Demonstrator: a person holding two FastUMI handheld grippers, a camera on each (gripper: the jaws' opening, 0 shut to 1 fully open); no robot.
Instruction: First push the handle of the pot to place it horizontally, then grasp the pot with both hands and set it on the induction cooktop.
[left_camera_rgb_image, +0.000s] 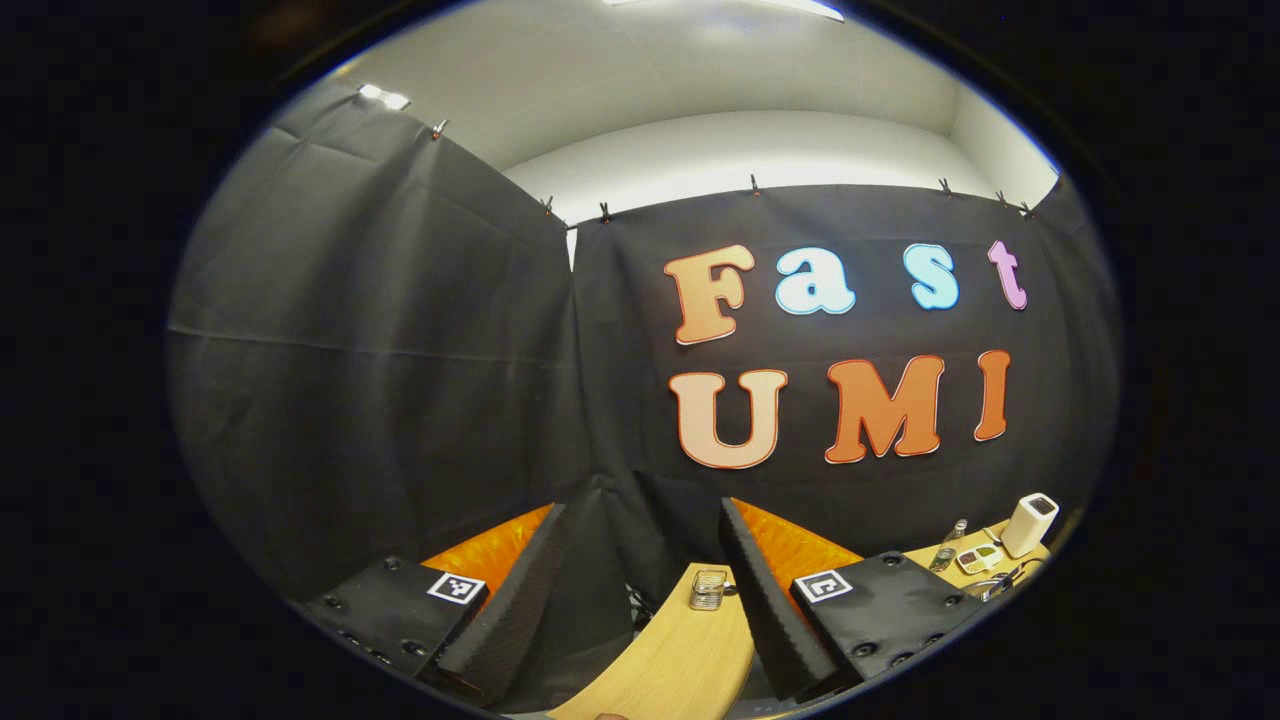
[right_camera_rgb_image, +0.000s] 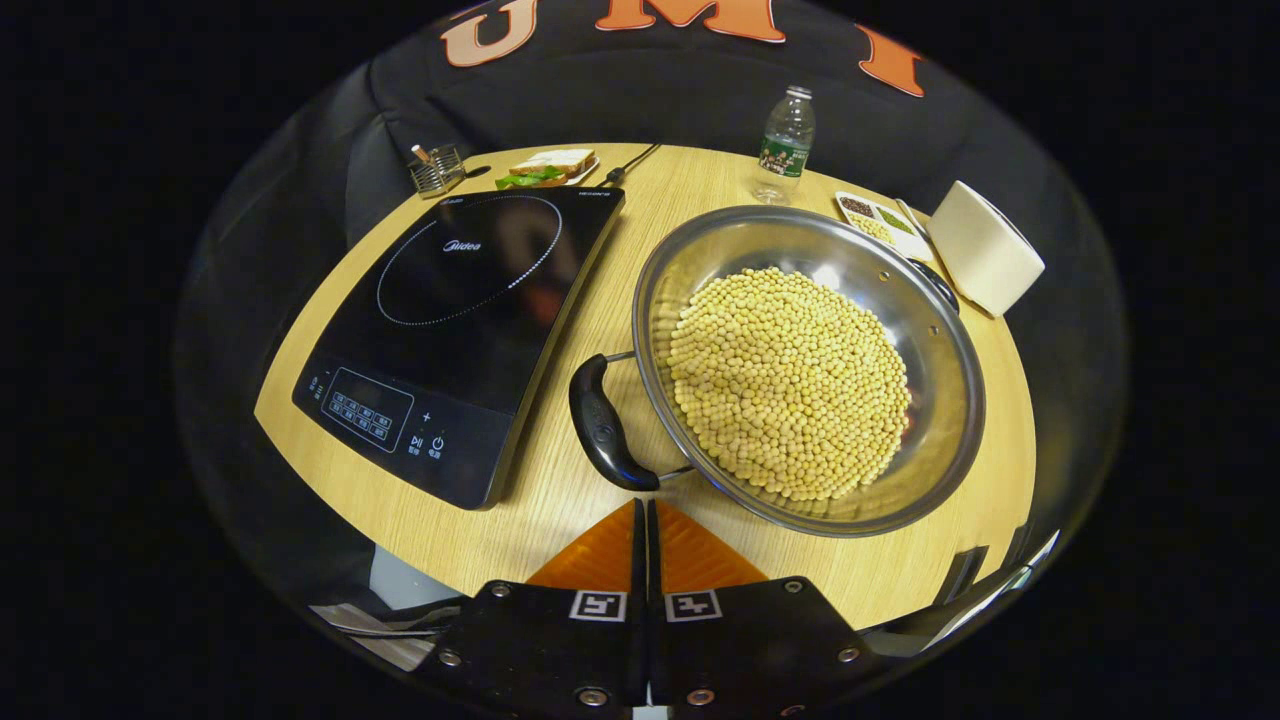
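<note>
A steel pot (right_camera_rgb_image: 905, 290) full of yellow beans (right_camera_rgb_image: 785, 385) sits on the right half of the wooden table (right_camera_rgb_image: 560, 500). One black loop handle (right_camera_rgb_image: 600, 425) points toward me on the pot's near left, the other handle (right_camera_rgb_image: 937, 282) sits at the far right rim. The black induction cooktop (right_camera_rgb_image: 455, 330) lies left of the pot. My right gripper (right_camera_rgb_image: 645, 503) is shut with nothing in it, its tips just short of the near handle. My left gripper (left_camera_rgb_image: 645, 520) is open, held high and aimed at the booth wall, with the table's edge (left_camera_rgb_image: 680, 650) below.
At the table's far side stand a water bottle (right_camera_rgb_image: 785, 140), a small wire rack (right_camera_rgb_image: 437, 170), a plate with a sandwich (right_camera_rgb_image: 550, 165) and a divided dish of spices (right_camera_rgb_image: 880, 220). A white box-shaped appliance (right_camera_rgb_image: 985, 247) stands at the pot's right. A cable (right_camera_rgb_image: 630, 160) runs from the cooktop.
</note>
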